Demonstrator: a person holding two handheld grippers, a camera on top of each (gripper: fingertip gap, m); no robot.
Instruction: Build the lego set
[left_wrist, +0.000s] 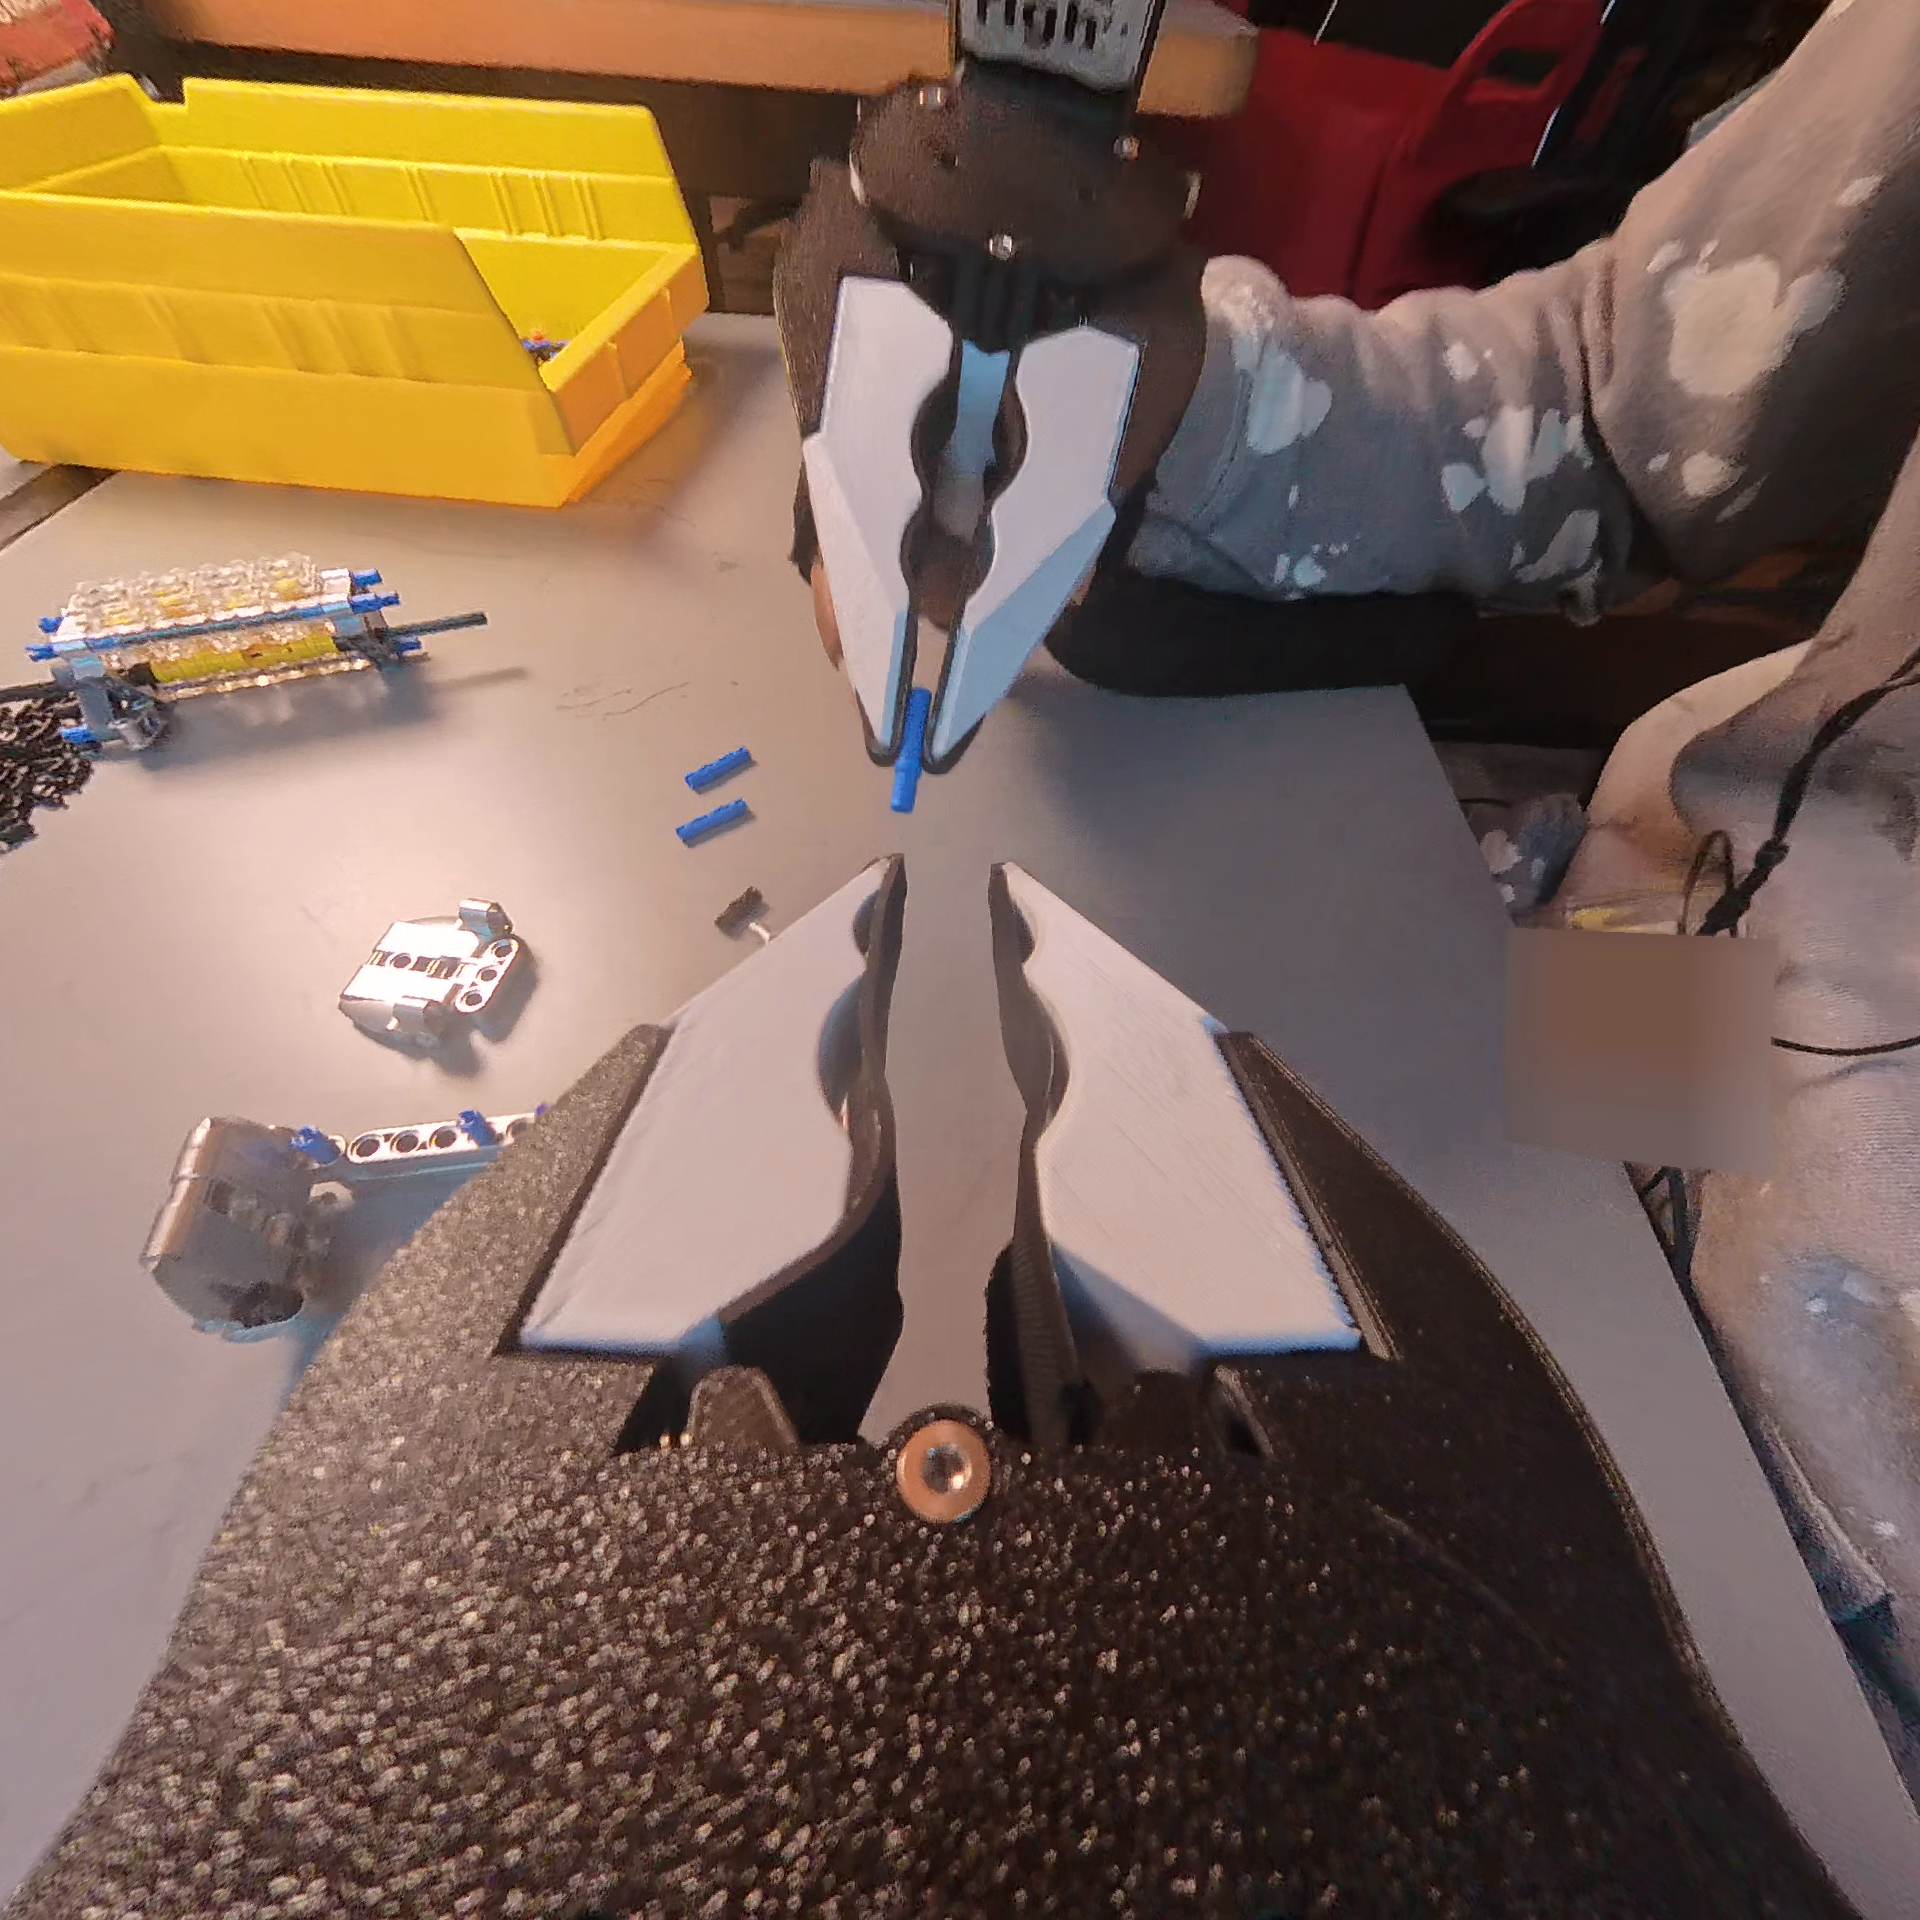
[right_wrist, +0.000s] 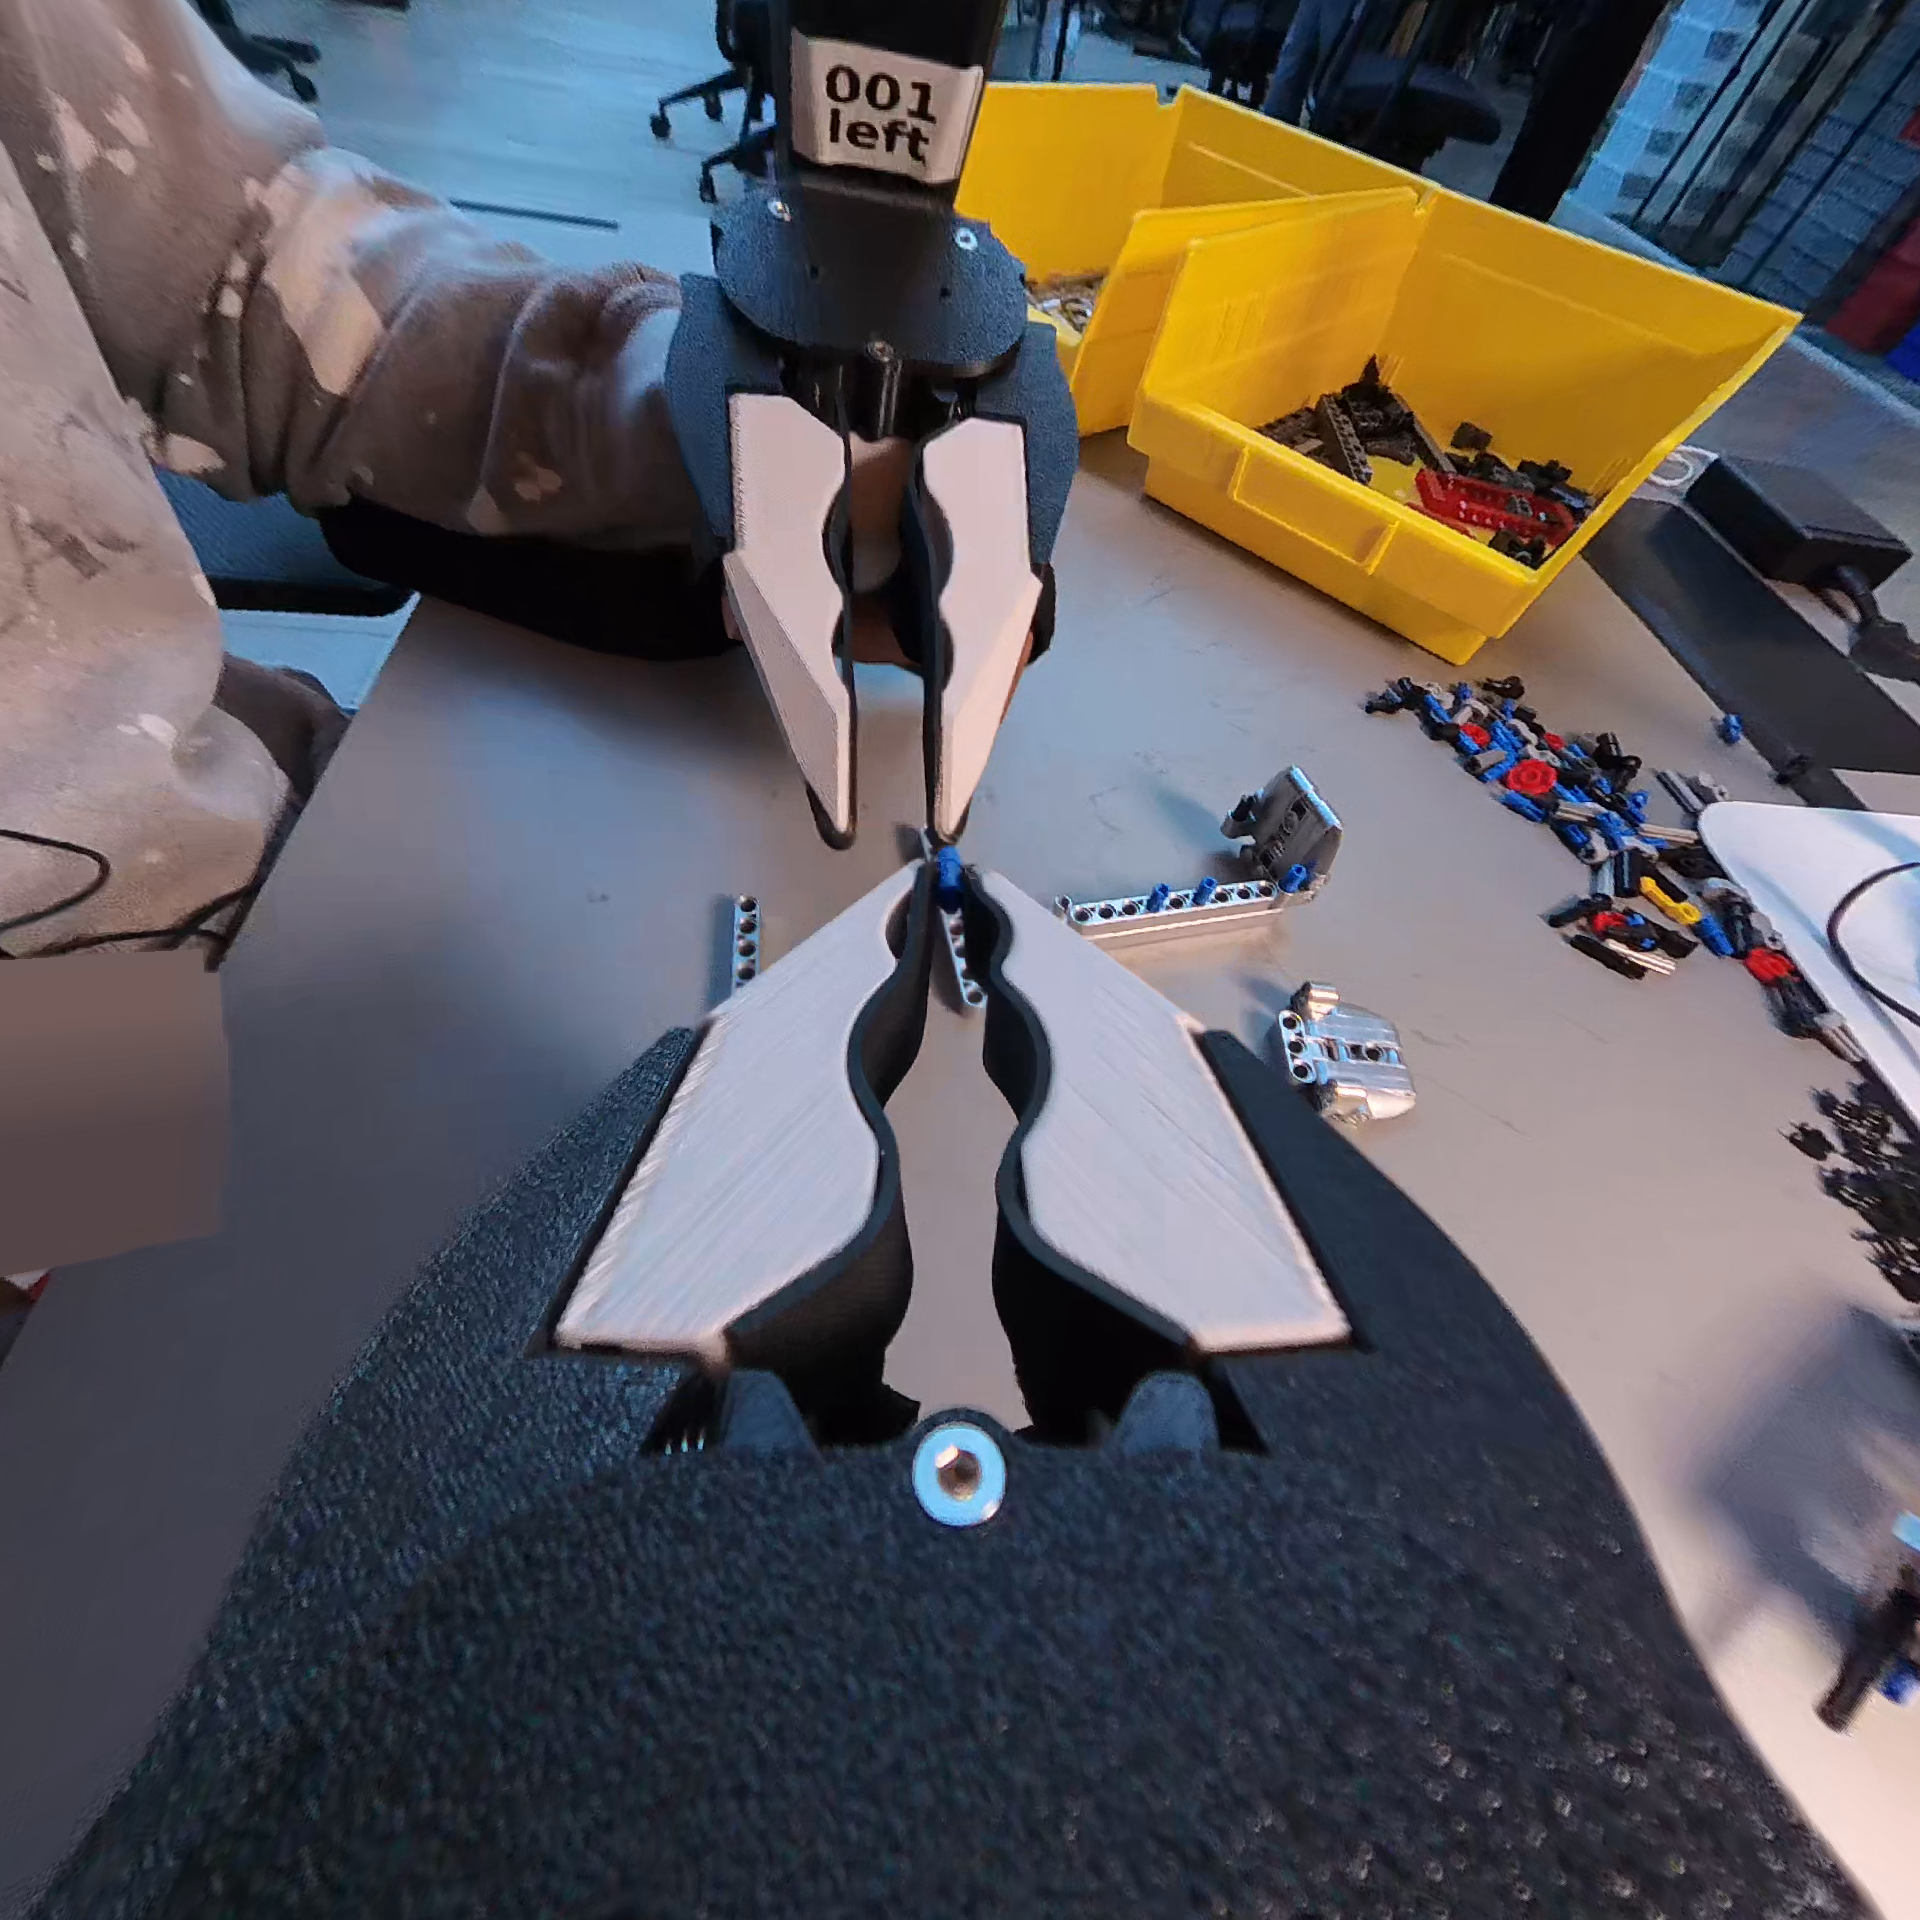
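Observation:
My right gripper (right_wrist: 945, 875) is shut on a small blue pin (right_wrist: 948, 864) held at its fingertips above the grey table (right_wrist: 520, 831). In the left wrist view it (left_wrist: 910, 750) hangs point-down with the blue pin (left_wrist: 906, 777) sticking out below. My left gripper (left_wrist: 948, 868) is open and empty, its tips just short of the pin. In the right wrist view it (right_wrist: 894, 831) faces my right gripper tip to tip. Two loose blue pins (left_wrist: 715, 792) and a small black pin (left_wrist: 736, 907) lie on the table to the left.
Yellow bins (right_wrist: 1403, 416) (left_wrist: 312, 312) stand at the table's back. A grey beam with a block (right_wrist: 1174, 906), a grey part (right_wrist: 1345, 1065), two short beams (right_wrist: 743, 940), a pile of small parts (right_wrist: 1579, 800) and a built assembly (left_wrist: 218, 634) lie around. The person's sleeve (left_wrist: 1455, 416) is near the table edge (left_wrist: 1496, 935). The grippers are tip to tip, or close to it.

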